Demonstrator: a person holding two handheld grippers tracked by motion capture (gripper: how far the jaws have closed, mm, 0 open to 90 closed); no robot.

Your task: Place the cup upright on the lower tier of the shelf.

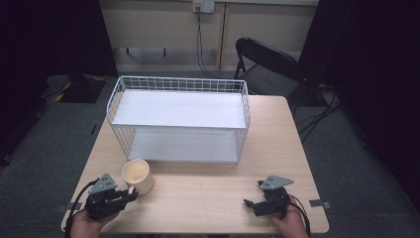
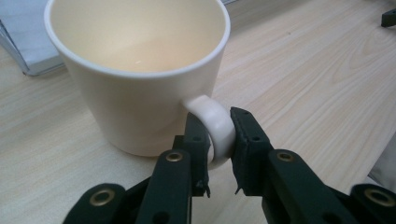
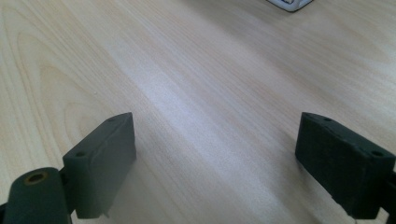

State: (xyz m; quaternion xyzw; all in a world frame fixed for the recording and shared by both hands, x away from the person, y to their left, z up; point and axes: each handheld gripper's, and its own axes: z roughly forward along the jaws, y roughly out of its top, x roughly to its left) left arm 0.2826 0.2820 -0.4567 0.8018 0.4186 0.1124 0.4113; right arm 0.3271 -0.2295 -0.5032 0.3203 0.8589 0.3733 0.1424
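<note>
Nearest, at table's front-left edge: left gripper clamped on handle of cream mug; both pads press the loop. Mug stands upright, empty, just ahead of white wire rack, apart from it. Right gripper at front-right rests over bare wood, jaws spread wide, holding nothing. Step judged: grasp made, lift not yet begun. Next move likely a straight lift, then carry to a rack shelf; handle grip is off-centre, so watch for mug swinging or tilting.

mug rim cut off at top edge, handle partly hidden, perhaps its lower end
</note>
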